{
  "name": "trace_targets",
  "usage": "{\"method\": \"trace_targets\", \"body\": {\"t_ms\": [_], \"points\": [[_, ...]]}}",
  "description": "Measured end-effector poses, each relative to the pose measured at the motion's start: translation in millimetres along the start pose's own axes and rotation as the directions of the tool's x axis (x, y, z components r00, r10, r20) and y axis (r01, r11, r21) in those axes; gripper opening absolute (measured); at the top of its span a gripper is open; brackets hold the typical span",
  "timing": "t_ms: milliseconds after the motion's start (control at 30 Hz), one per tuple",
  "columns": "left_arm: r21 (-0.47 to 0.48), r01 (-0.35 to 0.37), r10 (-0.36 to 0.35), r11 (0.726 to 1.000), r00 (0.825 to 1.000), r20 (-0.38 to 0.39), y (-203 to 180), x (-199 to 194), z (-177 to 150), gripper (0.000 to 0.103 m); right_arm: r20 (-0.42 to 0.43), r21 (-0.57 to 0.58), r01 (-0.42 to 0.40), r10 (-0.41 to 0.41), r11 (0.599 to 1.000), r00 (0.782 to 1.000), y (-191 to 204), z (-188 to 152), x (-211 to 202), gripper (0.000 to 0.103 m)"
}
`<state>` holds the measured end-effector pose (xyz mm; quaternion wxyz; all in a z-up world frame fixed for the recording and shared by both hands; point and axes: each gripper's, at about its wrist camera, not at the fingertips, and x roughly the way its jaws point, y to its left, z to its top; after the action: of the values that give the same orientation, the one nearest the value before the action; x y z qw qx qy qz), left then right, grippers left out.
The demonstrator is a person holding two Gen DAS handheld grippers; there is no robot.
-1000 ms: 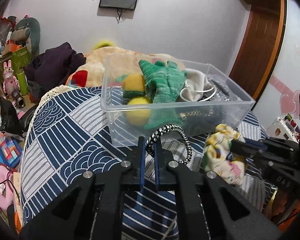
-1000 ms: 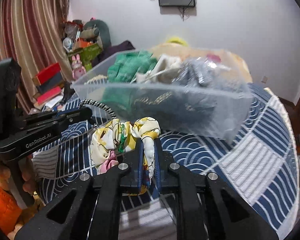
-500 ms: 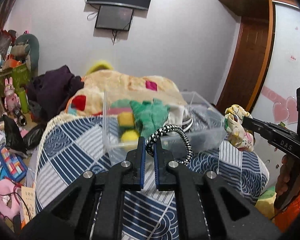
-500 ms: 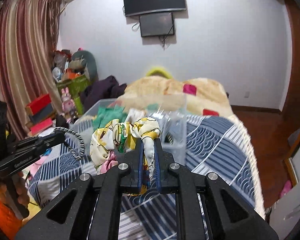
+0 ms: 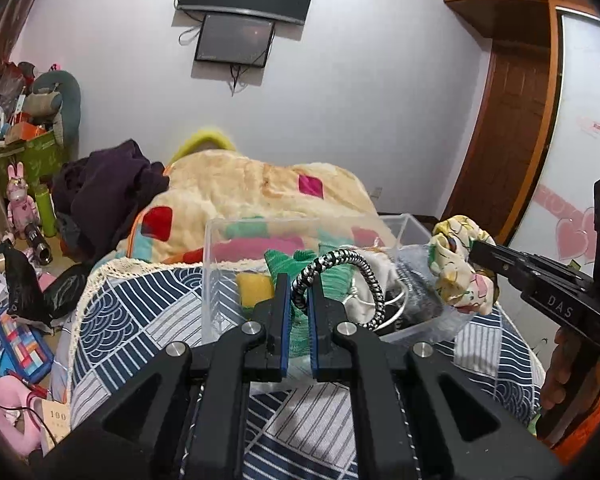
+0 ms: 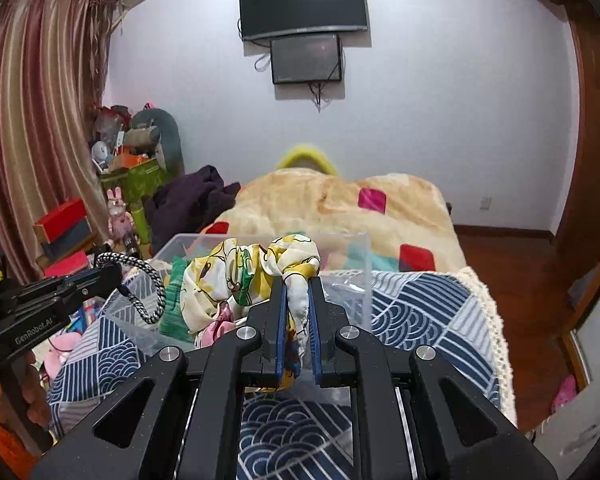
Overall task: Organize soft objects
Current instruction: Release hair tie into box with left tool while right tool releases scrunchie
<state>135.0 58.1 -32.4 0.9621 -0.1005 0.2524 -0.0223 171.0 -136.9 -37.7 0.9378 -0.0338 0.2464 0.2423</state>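
Note:
My left gripper (image 5: pixel 299 300) is shut on a black-and-white braided loop (image 5: pixel 352 272) and holds it up over the near edge of a clear plastic bin (image 5: pixel 220 280). My right gripper (image 6: pixel 297 292) is shut on a yellow floral scrunchie (image 6: pixel 244 276), held above the bin (image 6: pixel 360 264). In the left wrist view the scrunchie (image 5: pixel 458 268) hangs at the bin's right end. In the right wrist view the loop (image 6: pixel 148 284) hangs at the left. The bin holds green knit cloth (image 5: pixel 332 276), a yellow piece (image 5: pixel 254 286) and white cloth.
The bin stands on a blue-and-white patterned bedspread (image 5: pixel 132 312). A cream blanket (image 5: pixel 240 188) and dark clothes (image 5: pixel 104 184) lie behind it. Clutter covers the floor at left (image 5: pixel 16 336). A wooden door (image 5: pixel 504 140) is at right.
Both grippers have risen from low beside the bin to above it, still holding the loop and the scrunchie. The bin now appears lower and farther in both views.

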Motion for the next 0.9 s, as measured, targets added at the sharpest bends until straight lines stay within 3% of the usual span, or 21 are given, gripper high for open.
{"method": "trace_targets", "body": {"t_ms": [200,600,733,800,900], "points": [[0.005,-0.047,0.047,0.999,0.998,-0.042,5.1,23.4,-11.7,0.007,-0.042,-0.022,-0.011,0.010,1.000,0.999,14.3,-1.9,20.7,0.009],[0.026,-0.049,0.051,0.998,0.994,-0.095,9.3,27.6,-23.0,0.008,-0.107,-0.083,-0.013,0.004,0.996,0.994,22.0,-11.9,33.9,0.014],[0.005,-0.038,0.038,0.999,0.995,-0.096,12.0,21.0,-21.8,0.016,-0.106,-0.057,-0.017,0.011,0.998,0.994,11.7,-9.7,22.7,0.035],[0.003,-0.031,0.031,1.000,0.996,-0.085,10.7,14.8,-20.9,0.022,-0.097,-0.038,-0.032,0.028,0.999,0.995,7.1,-8.9,14.4,0.040],[0.006,-0.040,0.041,0.999,0.998,-0.056,7.0,2.5,-17.9,0.039,-0.081,-0.007,-0.060,0.059,0.998,0.995,1.8,-6.1,2.6,0.041]]}}
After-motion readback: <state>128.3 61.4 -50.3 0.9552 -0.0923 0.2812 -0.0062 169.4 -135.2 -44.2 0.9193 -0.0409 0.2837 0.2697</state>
